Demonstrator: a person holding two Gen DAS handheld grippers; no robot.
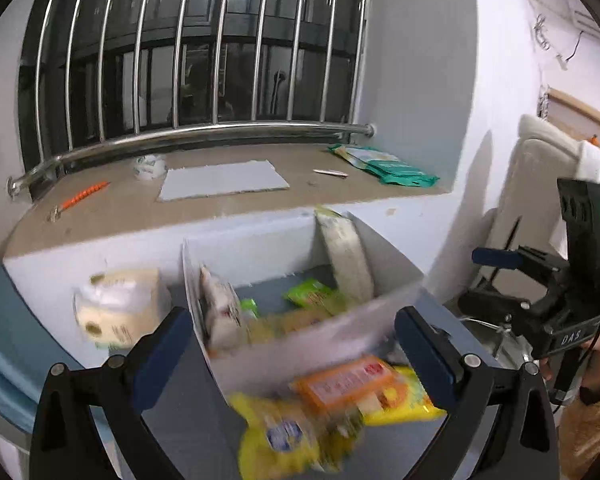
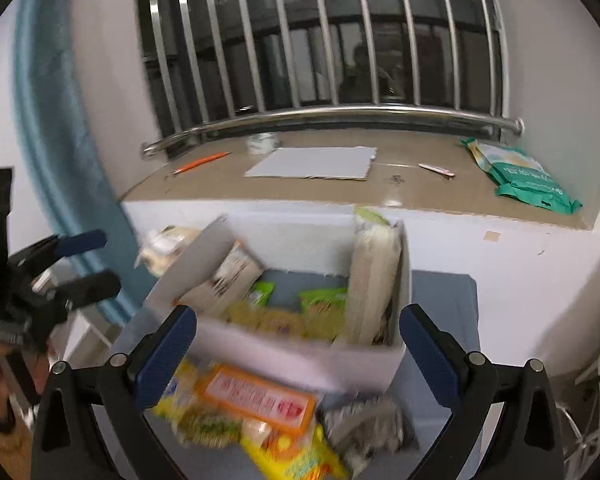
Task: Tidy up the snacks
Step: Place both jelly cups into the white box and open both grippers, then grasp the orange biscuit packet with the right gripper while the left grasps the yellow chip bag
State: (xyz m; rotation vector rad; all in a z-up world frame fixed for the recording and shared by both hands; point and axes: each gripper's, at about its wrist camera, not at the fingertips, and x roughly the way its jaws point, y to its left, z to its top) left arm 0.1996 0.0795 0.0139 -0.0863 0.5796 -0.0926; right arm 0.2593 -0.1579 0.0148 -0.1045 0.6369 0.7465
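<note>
A white open box (image 1: 300, 344) (image 2: 284, 352) stands on a grey table and holds several snack packs, some green, one tall pale pack at its right wall. In front of it lie an orange pack (image 1: 344, 384) (image 2: 256, 396) and yellow packs (image 1: 284, 436) (image 2: 296, 456), plus a grey crumpled pack (image 2: 364, 428). My left gripper (image 1: 296, 356) is open above the loose packs, holding nothing. My right gripper (image 2: 296, 356) is open and empty too. The right gripper also shows at the right of the left wrist view (image 1: 496, 276), and the left gripper at the left of the right wrist view (image 2: 84, 264).
A pale tissue pack (image 1: 120, 312) sits left of the box. Behind is a windowsill (image 1: 112, 208) with a grey sheet (image 1: 224, 180), an orange pen (image 1: 84, 196), a green bag (image 1: 388, 166) and window bars. A blue pipe (image 2: 60, 152) runs at the left.
</note>
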